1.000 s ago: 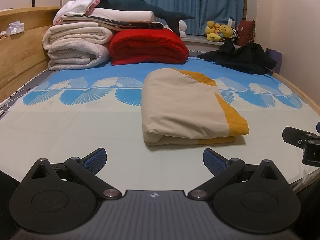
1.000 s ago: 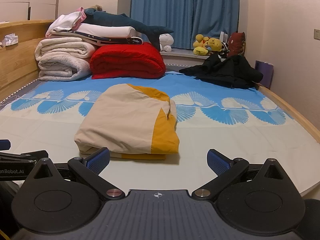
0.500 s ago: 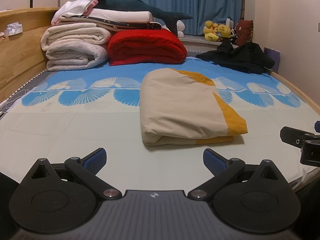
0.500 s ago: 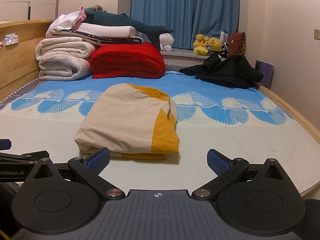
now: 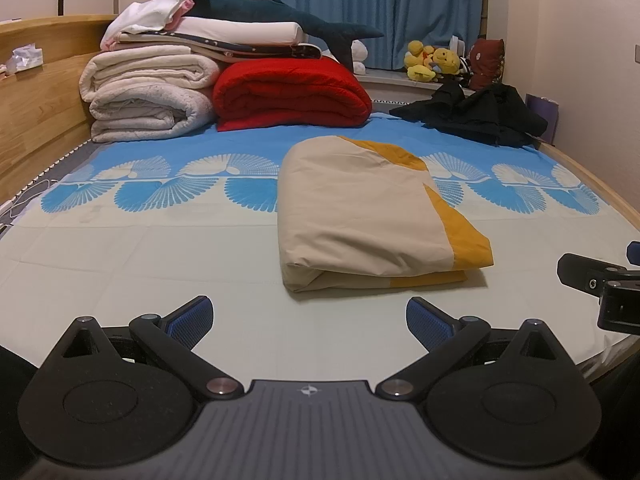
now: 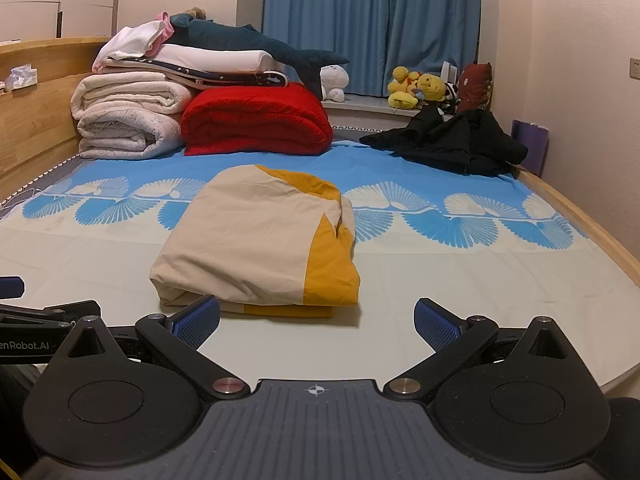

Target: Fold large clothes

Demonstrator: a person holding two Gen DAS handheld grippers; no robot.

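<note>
I have both tongs hanging low over the near edge of the bed (image 5: 120, 264), side by side and pointed at the headboard end. The left gripper (image 5: 308, 314) has its blue pads spread wide with nothing between them, and the right gripper (image 6: 316, 316) is the same, wide apart and empty. The cloth (image 5: 360, 212), beige with a mustard band, lies in the middle of the sheet as a thick, tidy rectangle, layers stacked with the rounded fold facing me and the mustard edge on its right. From the right wrist it sits just beyond my left pad (image 6: 198, 314), close but, as far as I can tell, not touching. I judge the folding of this piece finished or nearly so: the edges line up and no loose corner trails off, which would explain why neither tong is gripping anything and both sit back from it. A heap of black clothes (image 6: 452, 140) lies unfolded at the far right corner by the wall, well apart from the cloth, so I take that as the likely next piece. The red blanket (image 5: 288, 96) and white blankets (image 5: 148, 96) are stacked against the far end, out of the working space. Reaching the black heap would mean passing to the right of the cloth, so as not to drag it open.
</note>
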